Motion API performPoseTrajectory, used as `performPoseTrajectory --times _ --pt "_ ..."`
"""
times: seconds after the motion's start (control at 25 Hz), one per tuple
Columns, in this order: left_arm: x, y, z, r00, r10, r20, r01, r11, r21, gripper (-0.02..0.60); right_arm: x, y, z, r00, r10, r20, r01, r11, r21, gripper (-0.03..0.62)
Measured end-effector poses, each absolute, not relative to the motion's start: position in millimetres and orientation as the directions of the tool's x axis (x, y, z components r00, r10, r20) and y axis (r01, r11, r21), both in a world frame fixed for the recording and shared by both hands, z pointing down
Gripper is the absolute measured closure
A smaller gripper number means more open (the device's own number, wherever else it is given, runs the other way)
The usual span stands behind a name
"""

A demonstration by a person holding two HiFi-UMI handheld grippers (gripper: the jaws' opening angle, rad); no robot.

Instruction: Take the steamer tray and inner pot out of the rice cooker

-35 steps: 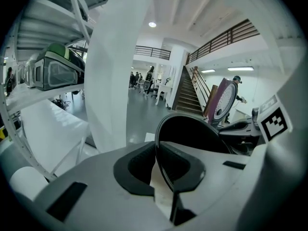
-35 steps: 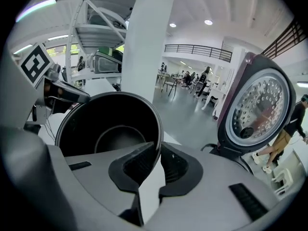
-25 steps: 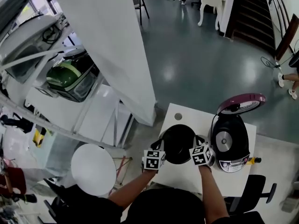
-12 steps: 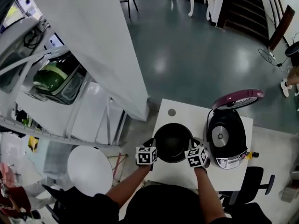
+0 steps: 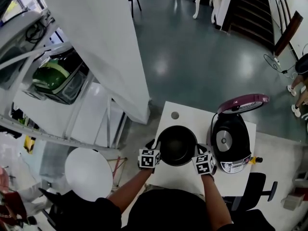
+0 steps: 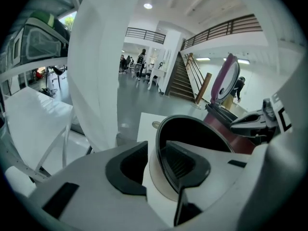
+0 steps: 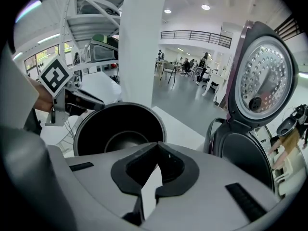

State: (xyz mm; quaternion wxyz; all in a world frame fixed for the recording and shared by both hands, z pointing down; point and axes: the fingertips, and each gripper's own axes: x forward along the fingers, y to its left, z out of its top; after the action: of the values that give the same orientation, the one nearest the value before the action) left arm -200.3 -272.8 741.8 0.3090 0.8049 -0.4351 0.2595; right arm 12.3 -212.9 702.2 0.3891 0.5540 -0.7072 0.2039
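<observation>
My left gripper (image 6: 155, 159) has its jaws opening with the rim of the inner pot (image 6: 192, 134) between them, one pad inside the wall and the other standing off outside it. My right gripper (image 7: 155, 173) is clenched on nothing, just short of the pot's near side. The pot sits upright on the white table (image 5: 185, 115), so I judge that half of the job done. Just beyond it to the right stands the rice cooker (image 5: 231, 146), lid up, its well looking dark and empty. I see no steamer tray in any view, so whether it is out I cannot say
</observation>
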Motion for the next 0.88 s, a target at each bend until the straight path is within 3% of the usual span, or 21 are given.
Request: performPoseTrajectory --times 0.12,0.28,0.4,0.56,0.88 --pt "-208 -274 731 0.519 -0.558 0.647 -0.851 -0.407 0.332 0.415 2 -203 686 -0.136 -0.641 0.755 -0.951 0.299 0.082 0.594" --pt "-220 -270 709 0.565 -0.612 0.554 -0.822 -0.476 0.312 0.393 -13 -184 664 -0.277 -0.697 0.661 -0.96 0.218 -0.173 0.594" --pt "-228 -254 701 0.598 -0.626 0.501 -0.802 -0.468 0.372 0.393 -3 -162 656 -0.271 -0.731 0.626 -0.944 0.076 -0.32 0.595" --pt "-248 -219 682 0.596 -0.655 0.465 -0.799 -0.423 0.428 0.449 11 -130 654 -0.217 -0.741 0.635 -0.948 0.004 -0.319 0.594" --pt "-236 -109 651 0.599 -0.684 0.416 -0.791 -0.427 0.438 0.562 15 -57 645 -0.261 -0.749 0.609 -0.955 0.106 -0.278 0.594"
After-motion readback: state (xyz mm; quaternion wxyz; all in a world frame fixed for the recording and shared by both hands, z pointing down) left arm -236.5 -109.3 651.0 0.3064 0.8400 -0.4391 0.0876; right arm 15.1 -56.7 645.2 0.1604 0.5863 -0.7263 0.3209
